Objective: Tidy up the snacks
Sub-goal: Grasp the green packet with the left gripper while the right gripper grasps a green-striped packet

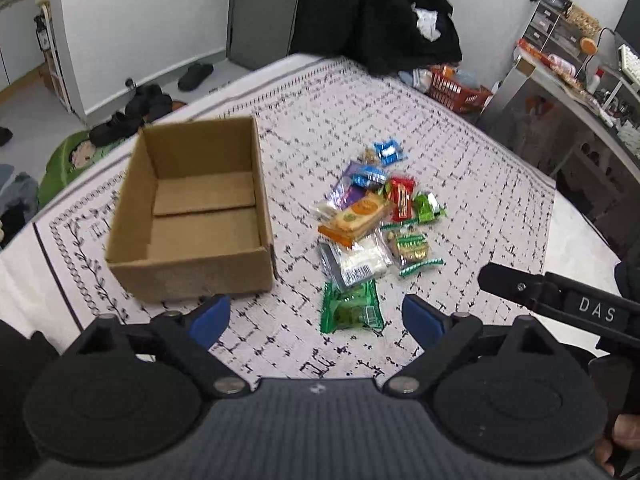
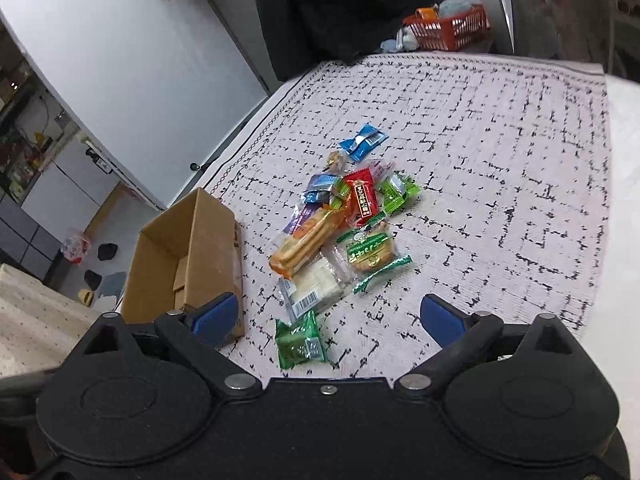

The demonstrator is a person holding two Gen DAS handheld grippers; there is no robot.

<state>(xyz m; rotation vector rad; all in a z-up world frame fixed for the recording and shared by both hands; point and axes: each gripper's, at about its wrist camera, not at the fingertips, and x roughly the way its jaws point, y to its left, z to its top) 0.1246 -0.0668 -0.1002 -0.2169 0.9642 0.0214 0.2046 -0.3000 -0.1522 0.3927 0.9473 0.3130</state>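
A: What does the room look like?

B: A cluttered room with white walls. In front lies a white cloth with a black broken-line pattern (image 1: 360, 96), spread over a flat surface. An orange plastic basket (image 2: 452, 28) and a black heap of fabric (image 1: 376, 12) sit past its far edge.

A: Where are the snacks?

B: A pile of small wrapped snacks (image 1: 372, 216) lies mid-cloth. An open brown cardboard box (image 1: 196, 208), nothing visible inside, stands just left of it. One green foil packet (image 1: 352, 308) lies nearest the cameras, at the pile's near end.

A: And the grippers?

B: The left gripper (image 1: 316, 320) hovers above the cloth, blue-padded jaws wide apart, gripping nothing; the green packet shows between them. The right gripper (image 2: 328, 320) is likewise spread wide and holding nothing.
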